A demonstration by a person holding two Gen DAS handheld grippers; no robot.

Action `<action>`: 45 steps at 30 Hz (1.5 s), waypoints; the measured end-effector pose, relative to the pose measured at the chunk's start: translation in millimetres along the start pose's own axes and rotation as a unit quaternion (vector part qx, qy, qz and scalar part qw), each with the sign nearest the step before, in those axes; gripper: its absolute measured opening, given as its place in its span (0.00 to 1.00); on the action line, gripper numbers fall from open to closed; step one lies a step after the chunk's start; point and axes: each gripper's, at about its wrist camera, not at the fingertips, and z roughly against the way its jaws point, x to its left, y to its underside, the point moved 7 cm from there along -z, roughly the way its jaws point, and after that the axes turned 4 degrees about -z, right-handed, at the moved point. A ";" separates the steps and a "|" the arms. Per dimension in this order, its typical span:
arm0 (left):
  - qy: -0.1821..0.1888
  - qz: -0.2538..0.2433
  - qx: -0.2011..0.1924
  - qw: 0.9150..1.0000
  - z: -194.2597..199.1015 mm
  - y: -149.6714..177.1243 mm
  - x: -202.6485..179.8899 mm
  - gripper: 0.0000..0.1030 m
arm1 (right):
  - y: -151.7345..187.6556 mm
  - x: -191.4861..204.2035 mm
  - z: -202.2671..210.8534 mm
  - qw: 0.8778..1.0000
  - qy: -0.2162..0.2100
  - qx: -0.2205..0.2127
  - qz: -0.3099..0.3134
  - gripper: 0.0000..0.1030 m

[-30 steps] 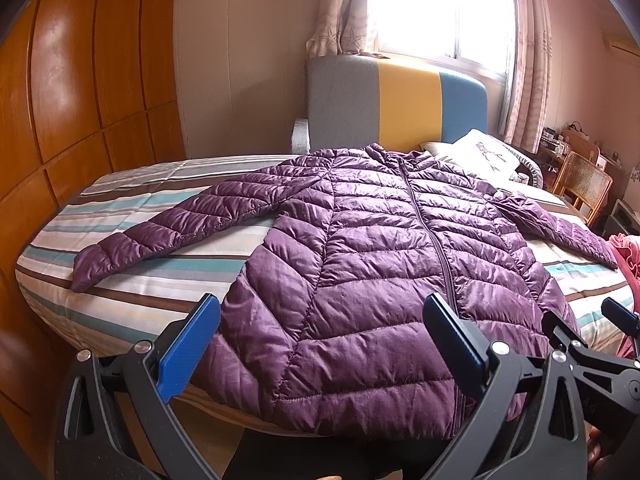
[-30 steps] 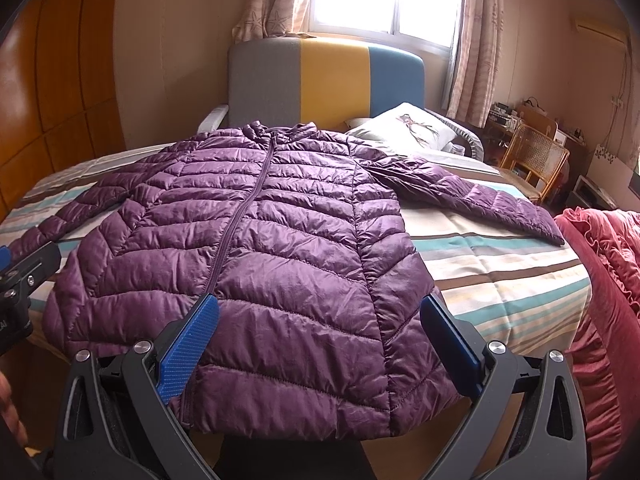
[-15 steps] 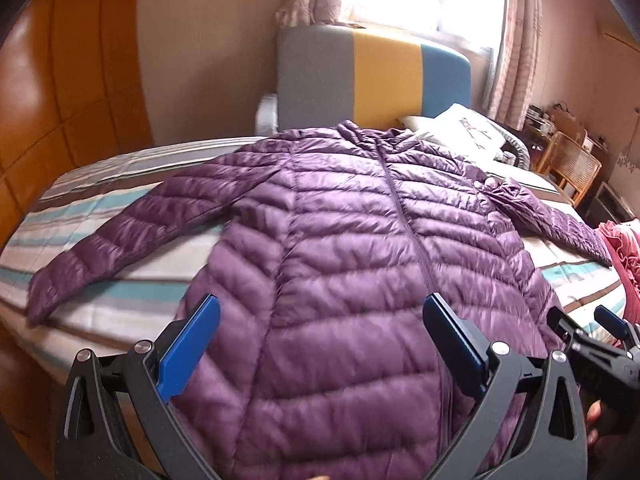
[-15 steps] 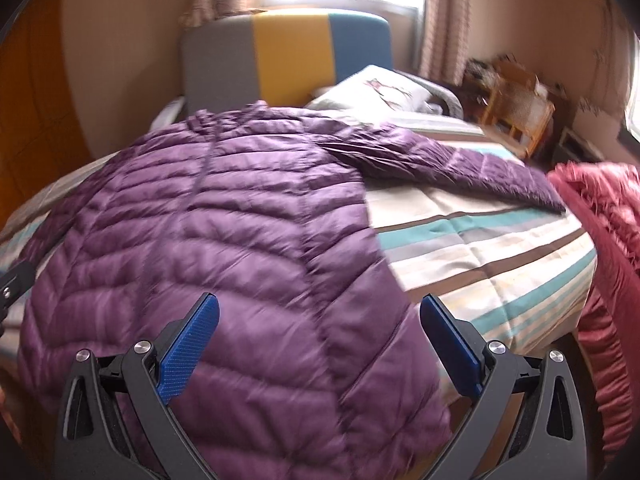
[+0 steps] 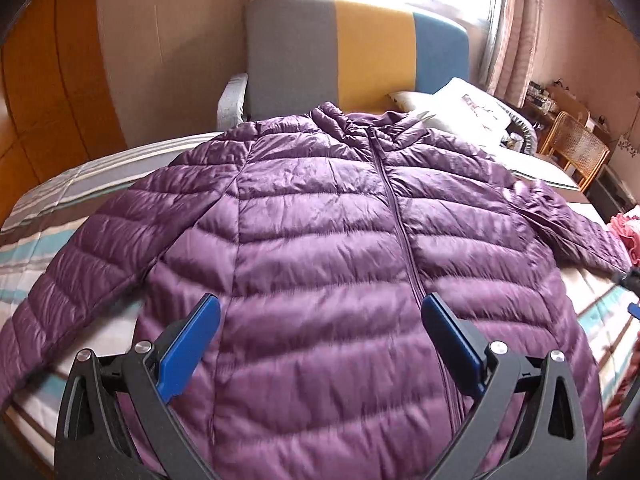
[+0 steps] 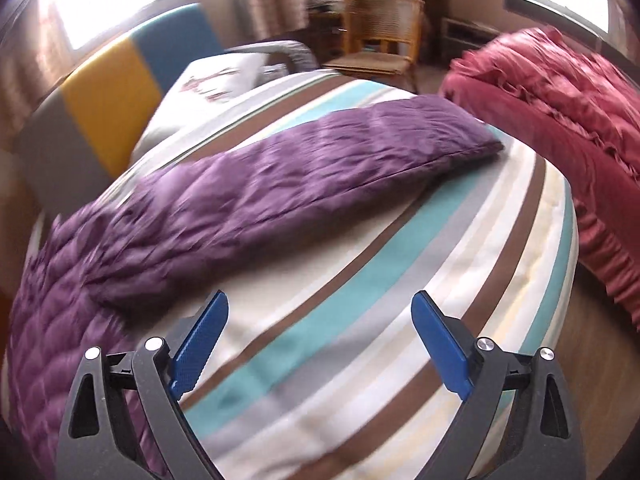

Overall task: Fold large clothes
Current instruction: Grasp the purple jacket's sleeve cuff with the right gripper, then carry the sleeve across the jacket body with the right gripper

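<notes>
A purple quilted puffer jacket [image 5: 320, 240] lies flat, front up and zipped, on a striped bed [image 5: 48, 248], both sleeves spread out. My left gripper [image 5: 320, 344] is open and empty, hovering above the jacket's lower body. My right gripper [image 6: 320, 340] is open and empty, above the striped bedcover [image 6: 360, 280] just short of the jacket's right sleeve [image 6: 300, 168], whose cuff end lies near the bed's right edge. A small part of the right gripper shows at the right edge of the left wrist view [image 5: 634, 280].
A grey, yellow and blue headboard [image 5: 360, 48] and a white pillow [image 5: 460, 108] are at the far end. A red ruffled cloth [image 6: 560, 120] lies right of the bed. A wicker chair [image 6: 384, 36] stands beyond. Wooden wall panels [image 5: 48, 100] are on the left.
Both grippers moved forward over the bed. The left one moved in over the jacket body. The right one swung right, from the jacket body to the right sleeve and bare bedcover.
</notes>
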 end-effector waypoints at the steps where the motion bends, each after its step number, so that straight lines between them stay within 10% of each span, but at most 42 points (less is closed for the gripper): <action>1: 0.000 0.000 0.003 1.000 -7.6 -5.1 0.1 0.97 | -9.2 -8.7 -8.1 1.000 0.007 0.000 -0.016 0.85; 11: 0.001 0.026 0.044 0.999 -68.2 -28.8 10.6 0.89 | -74.7 -58.6 -69.2 0.990 0.044 -0.015 -0.133 0.69; 13: 0.000 0.029 0.051 0.998 -77.5 -31.3 13.8 0.84 | -86.1 -59.5 -75.8 0.990 0.049 -0.016 -0.133 0.38; 17: 0.005 0.038 0.057 0.998 -90.0 -34.3 18.1 0.71 | -101.8 -44.2 -80.0 0.994 0.049 -0.027 -0.098 0.12; 25: 0.008 0.034 0.051 0.998 -97.6 -37.2 19.9 0.62 | -109.7 55.3 -36.4 0.994 -0.010 -0.096 0.055 0.08; 36: 0.033 0.055 0.050 0.997 -88.8 -34.2 33.8 0.51 | 2.6 264.8 12.3 0.944 -0.163 -0.067 0.280 0.08; 45: 0.065 0.074 0.046 0.994 -76.9 -29.0 45.9 0.50 | 117.1 322.9 28.2 0.904 -0.237 0.018 0.355 0.07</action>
